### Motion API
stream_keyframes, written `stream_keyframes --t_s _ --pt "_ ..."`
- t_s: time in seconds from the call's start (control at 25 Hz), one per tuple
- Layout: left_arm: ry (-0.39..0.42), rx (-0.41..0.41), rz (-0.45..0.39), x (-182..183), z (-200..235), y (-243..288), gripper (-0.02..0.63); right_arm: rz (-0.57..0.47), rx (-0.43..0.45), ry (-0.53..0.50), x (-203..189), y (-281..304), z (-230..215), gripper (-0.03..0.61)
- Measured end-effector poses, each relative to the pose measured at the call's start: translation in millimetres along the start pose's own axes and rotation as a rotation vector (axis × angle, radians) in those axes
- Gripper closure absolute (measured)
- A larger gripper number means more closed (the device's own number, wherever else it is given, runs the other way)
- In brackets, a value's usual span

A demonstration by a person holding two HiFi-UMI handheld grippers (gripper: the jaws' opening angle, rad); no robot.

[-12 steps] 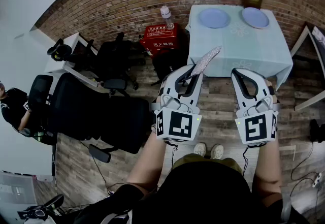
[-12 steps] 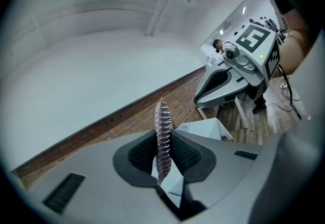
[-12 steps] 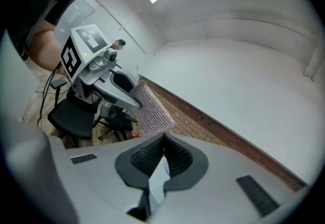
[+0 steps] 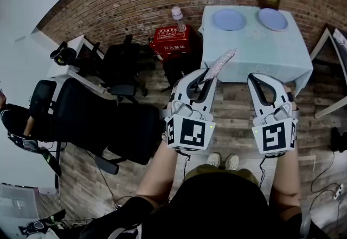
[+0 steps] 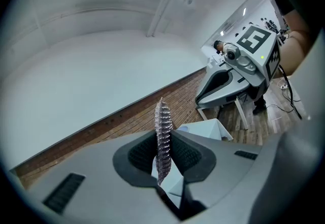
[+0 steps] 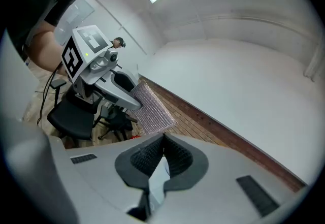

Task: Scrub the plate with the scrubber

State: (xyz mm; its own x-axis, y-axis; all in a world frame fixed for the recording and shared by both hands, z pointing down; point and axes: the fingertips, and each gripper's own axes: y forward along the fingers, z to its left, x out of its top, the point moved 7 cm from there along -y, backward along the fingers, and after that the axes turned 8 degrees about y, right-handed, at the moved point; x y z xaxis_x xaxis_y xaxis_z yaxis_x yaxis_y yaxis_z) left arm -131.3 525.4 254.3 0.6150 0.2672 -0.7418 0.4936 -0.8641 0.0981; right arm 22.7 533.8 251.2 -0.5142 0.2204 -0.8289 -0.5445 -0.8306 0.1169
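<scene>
While the person holds both grippers out level, the left tongs clamp a glittery silver scrubber, and the right tongs are pressed together, empty. Two blue plates lie side by side on the pale worktop, well ahead of them.

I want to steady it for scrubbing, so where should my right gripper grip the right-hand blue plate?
The right-hand plate lies flat on the table, so only its thin rim gives the jaws a bite. Probably take the near rim, coming in low from your side.
</scene>
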Motion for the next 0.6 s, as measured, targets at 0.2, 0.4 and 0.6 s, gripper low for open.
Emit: stream_keyframes --t_s 0.2,0.4,0.6 --pt "-0.005 -0.002 -0.005 -5 -1 -2 0.535 -0.002 0.007 0.000 0 3 6 0.543" --pt "-0.005 -0.005 -0.007 -8 5 -3 0.535 0.004 0.007 0.002 3 8 7 0.543" --pt "-0.014 -0.003 -0.019 -14 12 -7 0.535 -0.006 -0.017 -0.003 10 14 9 0.543"
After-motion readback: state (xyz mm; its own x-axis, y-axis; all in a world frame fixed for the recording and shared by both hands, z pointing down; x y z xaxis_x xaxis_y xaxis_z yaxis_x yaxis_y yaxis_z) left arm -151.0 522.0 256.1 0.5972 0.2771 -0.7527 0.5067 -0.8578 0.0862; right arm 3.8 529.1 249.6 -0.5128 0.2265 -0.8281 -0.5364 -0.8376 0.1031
